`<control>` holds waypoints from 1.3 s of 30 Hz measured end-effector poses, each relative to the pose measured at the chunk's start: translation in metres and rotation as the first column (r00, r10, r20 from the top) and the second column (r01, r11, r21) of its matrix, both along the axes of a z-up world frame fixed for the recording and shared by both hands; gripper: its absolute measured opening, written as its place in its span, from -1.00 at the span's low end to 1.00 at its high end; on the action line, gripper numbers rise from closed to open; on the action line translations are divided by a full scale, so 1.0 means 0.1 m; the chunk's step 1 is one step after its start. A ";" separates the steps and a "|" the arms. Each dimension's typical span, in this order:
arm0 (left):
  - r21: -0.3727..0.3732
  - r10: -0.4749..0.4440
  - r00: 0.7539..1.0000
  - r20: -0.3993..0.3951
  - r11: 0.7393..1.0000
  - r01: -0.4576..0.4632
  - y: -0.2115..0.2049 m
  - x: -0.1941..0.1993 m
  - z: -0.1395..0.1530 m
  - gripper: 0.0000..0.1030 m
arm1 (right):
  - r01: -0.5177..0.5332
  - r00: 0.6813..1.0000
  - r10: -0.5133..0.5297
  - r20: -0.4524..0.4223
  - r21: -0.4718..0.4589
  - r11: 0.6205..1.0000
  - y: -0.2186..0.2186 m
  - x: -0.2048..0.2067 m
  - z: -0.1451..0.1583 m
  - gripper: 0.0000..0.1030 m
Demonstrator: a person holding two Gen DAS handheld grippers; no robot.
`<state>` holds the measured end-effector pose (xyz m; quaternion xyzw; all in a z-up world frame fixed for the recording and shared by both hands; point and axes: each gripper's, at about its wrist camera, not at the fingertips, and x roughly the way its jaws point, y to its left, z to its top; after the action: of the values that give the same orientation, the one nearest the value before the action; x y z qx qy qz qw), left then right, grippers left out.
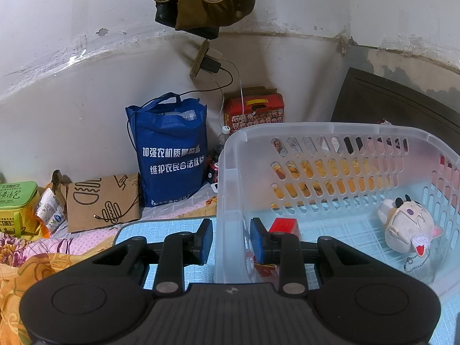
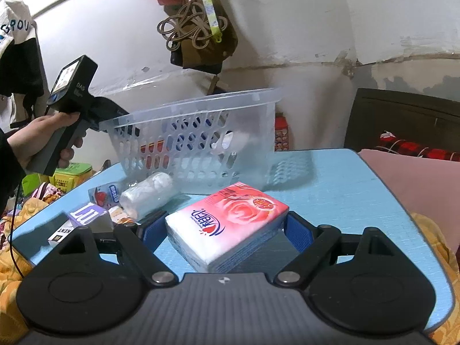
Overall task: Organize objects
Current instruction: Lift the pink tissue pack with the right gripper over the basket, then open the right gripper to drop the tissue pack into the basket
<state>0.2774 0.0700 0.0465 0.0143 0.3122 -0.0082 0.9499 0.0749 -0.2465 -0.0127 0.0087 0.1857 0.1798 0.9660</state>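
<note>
A clear plastic basket (image 1: 230,178) stands on the blue table (image 1: 178,227); it also shows in the right wrist view (image 2: 258,120). My left gripper (image 1: 231,240) is shut on its near-left wall, one finger outside and one inside. Inside lie a plush toy (image 1: 408,227) and a red box (image 1: 284,225). My right gripper (image 2: 225,230) stands wide around a pink tissue pack (image 2: 227,221) on the table (image 2: 345,189), pads beside its ends. A white roll (image 2: 146,192) and small boxes (image 2: 86,215) lie left of it.
A blue tote bag (image 1: 172,152), a brown paper bag (image 1: 103,201), a green box (image 1: 17,201) and a red carton (image 1: 253,112) stand by the wall. Bags hang above (image 1: 201,0). Floral bedding (image 1: 34,258) lies left; a pink pillow (image 2: 417,184) lies right.
</note>
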 end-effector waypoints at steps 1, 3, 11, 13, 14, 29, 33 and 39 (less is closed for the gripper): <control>0.000 0.000 1.000 0.000 1.000 0.000 0.00 0.00 0.00 -0.34 | 0.003 1.000 -0.003 0.002 0.000 1.000 -0.02 0.00 0.00 0.71; 0.001 0.000 1.000 0.000 1.000 0.000 0.00 0.00 0.00 -0.34 | 0.009 1.000 -0.009 0.003 -0.001 1.000 -0.04 0.00 0.01 0.71; 0.000 0.000 1.000 0.000 1.000 0.000 0.00 0.00 0.00 -0.34 | 0.014 1.000 -0.014 0.025 0.005 1.000 -0.10 -0.02 0.14 0.71; 0.000 0.000 1.000 0.000 1.000 0.000 0.00 0.00 0.00 -0.34 | 0.020 0.999 -0.020 0.051 0.000 1.000 -0.13 -0.03 0.23 0.71; 0.001 0.000 1.000 0.000 1.000 0.000 0.00 0.00 0.00 -0.34 | 0.020 0.998 -0.021 0.060 0.005 1.000 -0.14 -0.02 0.29 0.71; -0.020 -0.005 1.000 -0.012 1.000 0.005 0.00 0.01 -0.03 -0.34 | -0.057 0.993 0.059 0.101 -0.022 0.998 0.22 1.00 1.37 0.71; -0.027 -0.007 1.000 -0.020 1.000 0.007 0.01 0.02 -0.03 -0.34 | -0.044 0.998 0.047 0.048 -0.070 0.997 0.46 1.44 1.36 0.71; -0.024 -0.007 1.000 -0.026 1.000 0.006 0.00 0.02 -0.03 -0.34 | -0.043 0.999 0.041 -0.015 -0.116 0.992 0.68 1.78 1.18 0.71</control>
<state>0.2792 0.0699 0.0439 0.0037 0.3244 -0.0152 0.9458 0.2526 -0.1790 0.1049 -0.0502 0.2020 0.1890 0.9597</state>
